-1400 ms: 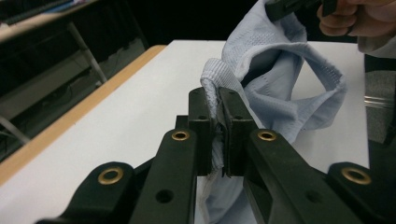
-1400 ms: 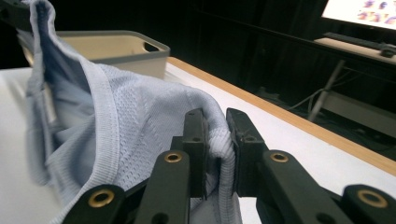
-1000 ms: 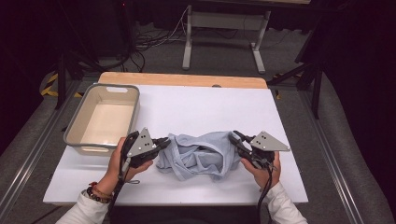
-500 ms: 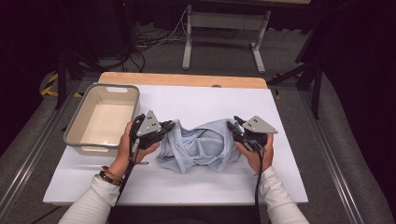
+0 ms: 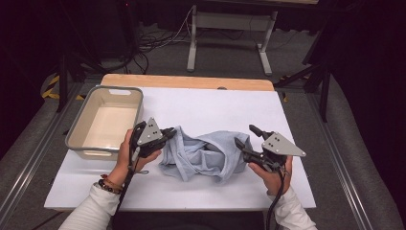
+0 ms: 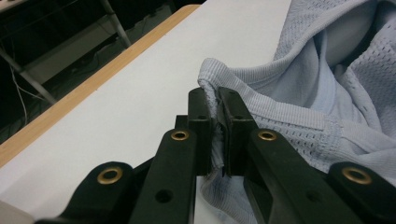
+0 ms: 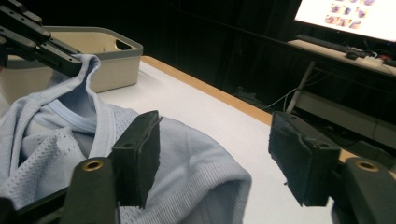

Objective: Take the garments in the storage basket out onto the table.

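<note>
A light blue mesh garment [image 5: 201,155] lies crumpled on the white table top [image 5: 215,108] between my two grippers. In the high view my left gripper [image 5: 166,134] holds the garment's left edge, raised slightly off the table. The left gripper view shows its jaws [image 6: 214,100] shut on the ribbed hem of the garment [image 6: 317,93]. My right gripper [image 5: 241,145] sits at the garment's right end. In the right gripper view it [image 7: 215,154] stands wide open, with the garment [image 7: 196,186] lying low between and in front of its jaws.
A beige tub with a grey rim [image 5: 76,139] stands empty at the table's left, just beyond my left hand. The table's far edge is a wooden strip [image 5: 186,81]. Metal stands and cables sit on the floor beyond. Bare table top lies behind the garment.
My left gripper rose and moved forward with the hem in it. My right gripper first moved forward, then drew back toward the near right; the garment's right side has sagged onto the table.
</note>
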`<state>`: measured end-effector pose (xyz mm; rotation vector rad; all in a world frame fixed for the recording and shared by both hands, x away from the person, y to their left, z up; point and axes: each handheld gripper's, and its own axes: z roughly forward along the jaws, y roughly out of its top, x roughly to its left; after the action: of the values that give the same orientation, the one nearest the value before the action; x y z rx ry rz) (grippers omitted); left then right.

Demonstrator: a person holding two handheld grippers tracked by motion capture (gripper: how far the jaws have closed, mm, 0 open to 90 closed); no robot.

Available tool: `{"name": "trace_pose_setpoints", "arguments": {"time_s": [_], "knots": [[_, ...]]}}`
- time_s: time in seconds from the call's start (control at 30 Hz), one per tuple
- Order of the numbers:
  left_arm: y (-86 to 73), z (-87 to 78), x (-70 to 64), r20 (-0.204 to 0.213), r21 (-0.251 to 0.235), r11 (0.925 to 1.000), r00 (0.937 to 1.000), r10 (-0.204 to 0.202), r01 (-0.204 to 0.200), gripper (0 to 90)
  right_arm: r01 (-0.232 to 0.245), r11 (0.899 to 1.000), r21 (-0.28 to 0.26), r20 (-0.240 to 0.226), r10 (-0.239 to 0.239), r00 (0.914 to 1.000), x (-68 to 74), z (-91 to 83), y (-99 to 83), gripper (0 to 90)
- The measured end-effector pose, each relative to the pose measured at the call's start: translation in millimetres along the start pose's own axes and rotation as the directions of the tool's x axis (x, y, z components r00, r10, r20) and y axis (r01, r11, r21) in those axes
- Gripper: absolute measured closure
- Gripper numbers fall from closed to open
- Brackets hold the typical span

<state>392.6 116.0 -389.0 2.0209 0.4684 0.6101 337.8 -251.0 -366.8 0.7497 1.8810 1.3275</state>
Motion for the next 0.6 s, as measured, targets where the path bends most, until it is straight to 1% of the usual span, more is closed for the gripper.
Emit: {"name": "trace_pose_setpoints", "arguments": {"time_s": [0.03,0.07,0.1,0.17,0.2,0.27,0.3,0.33,0.37,0.4,0.47,0.5,0.6], "knots": [[-0.1,-1.2,1.0,-0.003,-0.004,1.0,1.0,0.0,0.0,84.5,0.005,1.0,0.002,0.008,-0.005,1.0,0.3,-2.3,0.1,32.2],[-0.1,-1.2,1.0,-0.003,-0.004,1.0,1.0,0.0,0.0,84.5,0.005,1.0,0.002,0.008,-0.005,1.0,0.3,-2.3,0.1,32.2],[-0.3,-2.0,1.4,-0.001,-0.005,1.0,1.0,-0.004,0.004,84.5,0.001,1.0,0.002,0.007,-0.001,1.0,-0.3,-4.8,0.2,30.3],[-0.6,-3.3,2.4,-0.007,-0.007,1.0,1.0,-0.006,0.006,84.5,-0.027,1.0,-0.01,0.023,0.028,0.9993,-5.2,-14.0,1.2,27.3],[-0.6,-3.3,2.4,-0.007,-0.007,1.0,1.0,-0.006,0.006,84.5,-0.027,1.0,-0.01,0.023,0.028,0.9993,-5.2,-14.0,1.2,27.3],[-0.9,-3.2,2.6,-0.006,-0.005,0.9999,0.9999,-0.009,0.009,84.5,-0.042,0.999,-0.023,0.051,0.043,0.9978,-6.6,-20.5,1.6,27.2],[-0.8,-2.9,2.3,-0.004,-0.001,1.0,1.0,-0.009,0.009,84.5,-0.044,0.999,-0.024,0.06,0.046,0.9972,-5.6,-24.0,2.0,29.0],[-0.8,-1.7,1.2,-0.009,0.005,1.0,1.0,-0.003,0.003,84.6,-0.038,0.999,-0.027,0.029,0.039,0.9988,-2.1,-28.1,1.7,32.6],[-0.8,-1.7,1.2,-0.009,0.005,1.0,1.0,-0.003,0.003,84.5,-0.032,0.999,-0.026,0.014,0.032,0.9994,1.7,-29.8,1.0,33.5],[-1.1,-0.8,0.8,-0.007,0.004,1.0,1.0,-0.006,0.006,84.5,-0.032,0.999,-0.026,0.014,0.032,0.9994,1.7,-29.8,1.0,33.5],[-2.4,1.9,-0.1,-0.005,0.013,0.9999,1.0,-0.006,0.006,84.5,-0.016,1.0,-0.016,-0.014,0.015,0.9998,10.6,-32.3,-1.8,35.5],[-3.1,3.6,-0.3,-0.007,0.019,0.9998,1.0,0.0,0.0,84.5,-0.013,1.0,-0.012,-0.032,0.013,0.9994,15.1,-33.2,-3.8,35.3],[-4.8,7.4,-1.0,-0.007,0.028,0.9996,1.0,-0.001,0.001,84.6,-0.008,1.0,0.006,-0.085,0.008,0.9964,28.9,-35.4,-11.0,35.4]]}}
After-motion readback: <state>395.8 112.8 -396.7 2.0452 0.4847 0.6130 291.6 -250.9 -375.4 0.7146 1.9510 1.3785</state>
